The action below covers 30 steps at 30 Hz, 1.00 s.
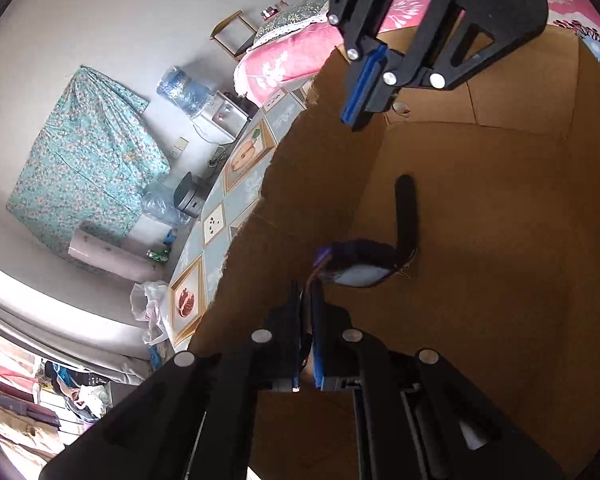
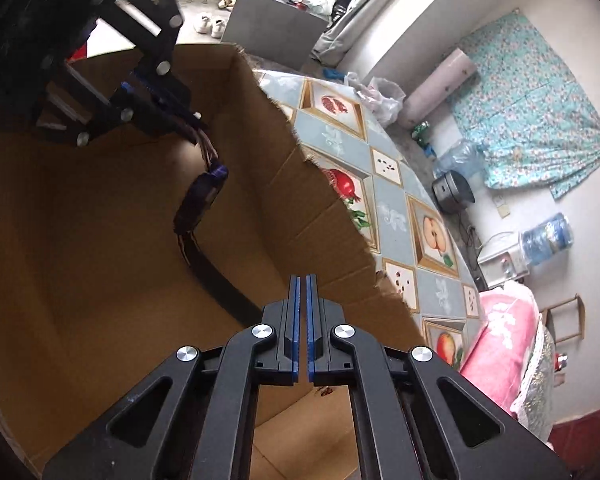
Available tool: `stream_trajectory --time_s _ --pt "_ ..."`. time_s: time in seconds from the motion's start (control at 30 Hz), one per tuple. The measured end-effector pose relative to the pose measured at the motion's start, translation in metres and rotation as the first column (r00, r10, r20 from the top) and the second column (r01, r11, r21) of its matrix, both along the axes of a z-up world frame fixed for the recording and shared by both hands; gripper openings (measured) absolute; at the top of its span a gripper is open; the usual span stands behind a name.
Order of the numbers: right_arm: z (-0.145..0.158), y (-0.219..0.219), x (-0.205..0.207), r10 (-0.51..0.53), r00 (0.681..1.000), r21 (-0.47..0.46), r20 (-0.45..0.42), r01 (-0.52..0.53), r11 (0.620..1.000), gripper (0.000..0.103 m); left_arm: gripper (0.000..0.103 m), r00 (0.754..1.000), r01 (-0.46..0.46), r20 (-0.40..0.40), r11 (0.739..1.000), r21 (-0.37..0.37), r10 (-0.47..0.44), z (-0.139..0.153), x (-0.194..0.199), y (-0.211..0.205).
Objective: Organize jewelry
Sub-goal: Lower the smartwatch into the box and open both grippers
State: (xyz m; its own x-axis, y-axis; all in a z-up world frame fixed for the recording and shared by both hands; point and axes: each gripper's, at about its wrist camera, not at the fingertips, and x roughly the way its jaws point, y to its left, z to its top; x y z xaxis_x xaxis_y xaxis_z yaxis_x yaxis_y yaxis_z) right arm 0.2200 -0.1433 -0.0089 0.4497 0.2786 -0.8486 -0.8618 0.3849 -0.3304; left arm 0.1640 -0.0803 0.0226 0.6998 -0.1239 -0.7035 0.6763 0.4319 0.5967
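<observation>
A wristwatch with a dark purple case and black strap hangs inside a brown cardboard box. My left gripper is shut on the watch's near strap end and holds it over the box floor. In the right wrist view the watch dangles from the left gripper, its lower strap trailing down. My right gripper is shut and empty, above the box's near wall; it shows in the left wrist view at the top.
The box stands on a table with a fruit-patterned cloth. Its torn rim runs beside the grippers. Pink bedding, water bottles and a floral-covered panel are beyond the table.
</observation>
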Motion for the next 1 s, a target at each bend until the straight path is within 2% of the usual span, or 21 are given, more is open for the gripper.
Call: stream_trajectory --time_s 0.13,0.2,0.3,0.37,0.5,0.57,0.63,0.7,0.73,0.77,0.83,0.87,0.9,0.97,1.0 --pt "0.012 -0.005 0.007 -0.044 0.999 0.059 -0.026 0.046 0.997 0.002 0.006 1.0 0.012 -0.026 1.0 -0.014 -0.013 0.004 -0.01 0.0" --pt "0.016 -0.01 0.006 -0.072 0.996 0.086 -0.051 0.076 0.993 0.002 0.007 0.998 0.045 -0.037 0.999 0.018 -0.045 0.0 -0.02 0.0" --pt "0.02 -0.016 0.001 -0.109 0.991 0.097 -0.074 0.116 0.989 0.002 0.009 0.994 0.065 -0.097 0.995 0.076 -0.058 -0.009 -0.029 0.001" --pt "0.022 -0.018 -0.003 -0.127 0.987 0.101 -0.098 0.137 0.985 0.003 0.014 0.992 0.047 -0.119 0.997 0.067 -0.039 -0.006 -0.029 0.005" --pt "0.026 -0.016 -0.01 -0.157 0.968 0.129 -0.193 0.184 0.974 0.003 0.024 0.989 -0.051 -0.142 0.996 -0.069 0.04 0.026 -0.02 0.021" --pt "0.025 -0.012 -0.008 -0.168 0.951 0.139 -0.258 0.209 0.968 0.003 0.024 0.982 -0.117 -0.165 0.982 -0.149 0.092 0.041 -0.015 0.032" --pt "0.021 -0.006 -0.005 -0.19 0.919 0.135 -0.346 0.25 0.959 0.006 0.024 0.971 -0.194 -0.185 0.953 -0.233 0.152 0.054 -0.011 0.048" --pt "0.015 0.0 -0.001 -0.211 0.872 0.124 -0.441 0.292 0.948 0.011 0.024 0.95 -0.291 -0.213 0.898 -0.329 0.23 0.065 -0.013 0.068" --pt "0.013 0.002 -0.001 -0.217 0.851 0.121 -0.477 0.309 0.943 0.015 0.026 0.937 -0.334 -0.229 0.863 -0.378 0.263 0.069 -0.016 0.079" --pt "0.009 0.004 0.002 -0.226 0.817 0.112 -0.53 0.332 0.937 0.016 0.029 0.921 -0.384 -0.247 0.812 -0.439 0.301 0.075 -0.021 0.093" --pt "0.003 0.009 0.003 -0.235 0.761 0.093 -0.605 0.361 0.928 0.019 0.039 0.896 -0.443 -0.266 0.728 -0.523 0.355 0.082 -0.033 0.114" --pt "-0.003 0.012 0.004 -0.235 0.712 0.074 -0.662 0.374 0.924 0.021 0.042 0.884 -0.466 -0.271 0.68 -0.567 0.38 0.084 -0.043 0.127" --pt "-0.006 0.015 0.004 -0.236 0.68 0.062 -0.695 0.384 0.921 0.023 0.046 0.872 -0.485 -0.272 0.638 -0.598 0.407 0.085 -0.05 0.136" --pt "-0.016 0.022 0.003 -0.24 0.584 0.023 -0.776 0.406 0.914 0.027 0.049 0.842 -0.519 -0.276 0.555 -0.65 0.463 0.082 -0.067 0.156" --pt "-0.026 0.027 0.004 -0.248 0.51 -0.01 -0.824 0.423 0.906 0.03 0.051 0.826 -0.533 -0.282 0.517 -0.669 0.487 0.079 -0.072 0.165"
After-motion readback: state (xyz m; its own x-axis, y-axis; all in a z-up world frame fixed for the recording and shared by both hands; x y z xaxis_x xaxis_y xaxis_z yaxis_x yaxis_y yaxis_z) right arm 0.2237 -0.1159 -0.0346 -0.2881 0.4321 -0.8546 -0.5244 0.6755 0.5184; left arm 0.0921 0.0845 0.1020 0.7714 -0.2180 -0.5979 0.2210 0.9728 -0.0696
